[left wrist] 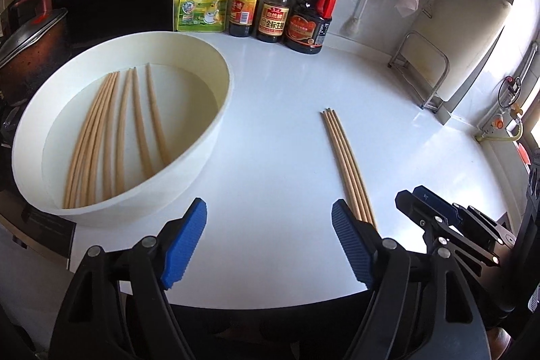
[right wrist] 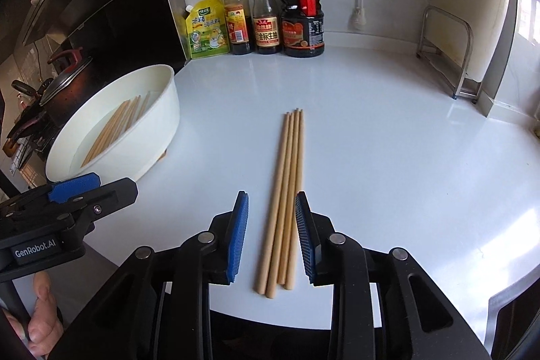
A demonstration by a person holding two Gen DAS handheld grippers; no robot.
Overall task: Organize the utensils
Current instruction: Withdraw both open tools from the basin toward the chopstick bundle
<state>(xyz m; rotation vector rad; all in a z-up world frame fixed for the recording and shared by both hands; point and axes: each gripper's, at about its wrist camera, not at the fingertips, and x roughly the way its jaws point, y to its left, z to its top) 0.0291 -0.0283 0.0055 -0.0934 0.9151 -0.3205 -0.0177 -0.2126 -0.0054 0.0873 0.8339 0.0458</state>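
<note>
Several wooden chopsticks [right wrist: 285,198] lie side by side on the white counter; they also show in the left wrist view [left wrist: 347,164]. My right gripper [right wrist: 272,203] is open, its blue pads on either side of the bundle's near half, not touching it. More chopsticks [left wrist: 114,130] lie in a white round basin [left wrist: 216,110], also seen at the left in the right wrist view [right wrist: 162,130]. My left gripper [left wrist: 270,208] is open and empty, just right of the basin. The right gripper appears in the left wrist view [left wrist: 425,201], the left one in the right wrist view [right wrist: 77,188].
Sauce bottles [right wrist: 270,9] and a yellow pouch [right wrist: 206,29] stand at the back wall. A metal rack [right wrist: 449,56] stands at the right. A dark pot with lid [left wrist: 30,46] sits left of the basin. Cloths and a brush hang above.
</note>
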